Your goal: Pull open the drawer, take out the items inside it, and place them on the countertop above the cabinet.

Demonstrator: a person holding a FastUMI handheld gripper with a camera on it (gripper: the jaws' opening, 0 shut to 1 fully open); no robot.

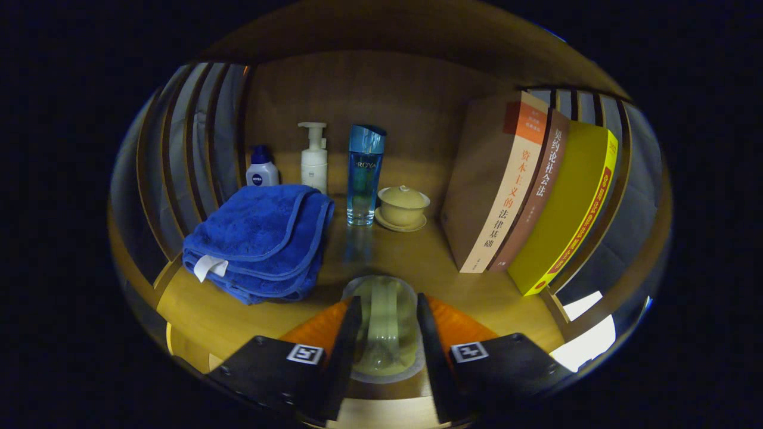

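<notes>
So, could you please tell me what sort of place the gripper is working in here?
Probably a mock household shelf or cabinet top with slatted sides: a folded blue towel, white pump bottle and leaning books stand on the wooden countertop. The gripper holds a clear glass item between its fingers.

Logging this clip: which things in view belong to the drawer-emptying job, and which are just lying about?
Job:
- gripper, fingers shut on the clear greenish glass cup
- wooden countertop

Lying about:
- folded blue towel
- white pump bottle
- small blue-capped bottle
- tall blue glass bottle
- yellow lidded teacup on saucer
- three upright books
</notes>
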